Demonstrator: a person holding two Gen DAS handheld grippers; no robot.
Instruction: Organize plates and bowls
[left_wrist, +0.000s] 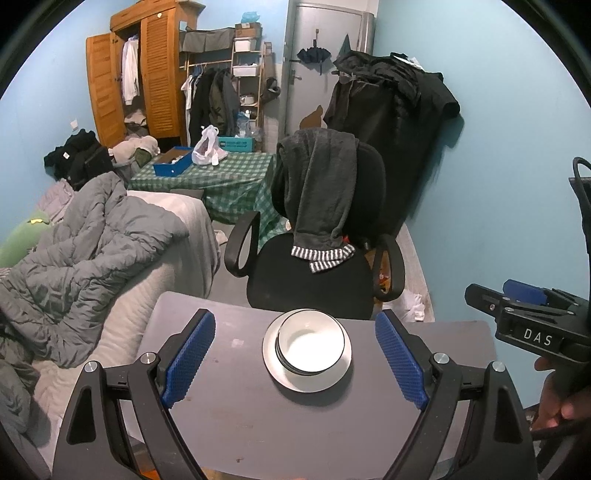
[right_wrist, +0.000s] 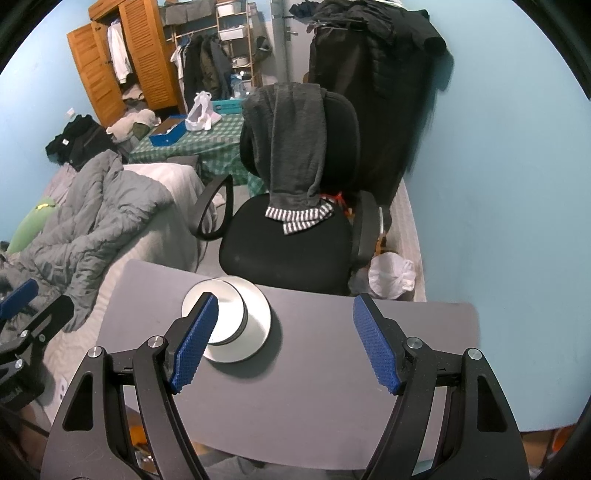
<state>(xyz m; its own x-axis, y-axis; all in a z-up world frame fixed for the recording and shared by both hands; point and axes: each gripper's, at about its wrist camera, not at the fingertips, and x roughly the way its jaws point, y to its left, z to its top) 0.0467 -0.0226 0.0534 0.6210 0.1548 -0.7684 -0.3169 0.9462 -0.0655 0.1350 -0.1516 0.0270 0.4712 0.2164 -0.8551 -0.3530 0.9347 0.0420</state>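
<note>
A white plate lies on the grey table near its far edge, with nested white dark-rimmed bowls on it. My left gripper hangs open above the table's near side. The stack shows between its blue pads without touching them. My right gripper comes in from the right, held by a hand. In the right wrist view the plate and bowls sit left of centre. The right gripper is open and empty, its left finger hiding part of the stack. The left gripper shows at the left edge.
A black office chair draped with a grey garment stands just past the table's far edge. A bed with a grey duvet runs along the left. A blue wall closes the right, and a white bag lies on the floor.
</note>
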